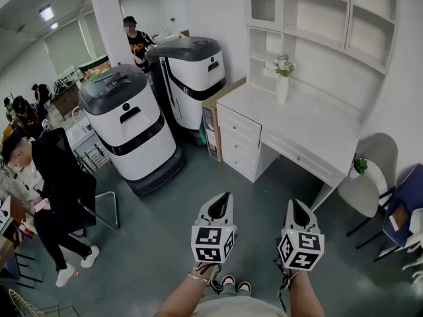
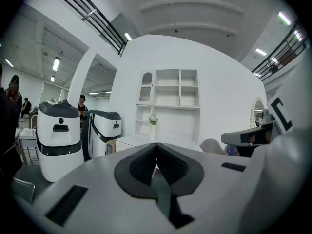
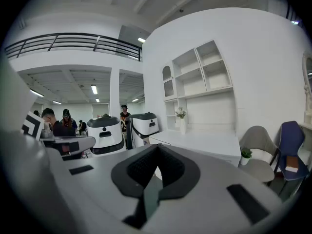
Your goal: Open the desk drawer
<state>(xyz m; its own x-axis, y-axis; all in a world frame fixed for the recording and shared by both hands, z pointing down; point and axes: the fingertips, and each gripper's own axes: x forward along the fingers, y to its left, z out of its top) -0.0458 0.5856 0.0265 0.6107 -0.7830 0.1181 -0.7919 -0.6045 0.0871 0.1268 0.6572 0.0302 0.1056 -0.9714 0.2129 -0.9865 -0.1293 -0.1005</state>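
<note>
The white desk (image 1: 299, 121) stands against the wall at the upper right of the head view. It has a stack of drawers (image 1: 238, 142) at its left end and a long shallow drawer (image 1: 300, 156) under the top; all look closed. My left gripper (image 1: 224, 197) and right gripper (image 1: 293, 203) hover side by side over the grey floor, well short of the desk. Both are shut with nothing between their jaws. The left gripper view shows the left gripper (image 2: 156, 146) with the desk (image 2: 139, 140) far ahead. In the right gripper view the right gripper (image 3: 157, 148) faces the desk (image 3: 204, 143).
Two large white-and-black machines (image 1: 131, 127) (image 1: 190, 71) stand left of the desk, a brown board (image 1: 211, 119) against the drawer stack. A shelf unit (image 1: 317, 25) and flower vase (image 1: 283, 78) sit on the desk. A grey chair (image 1: 367, 177) and blue chair (image 1: 404, 203) stand right; people (image 1: 58, 190) left.
</note>
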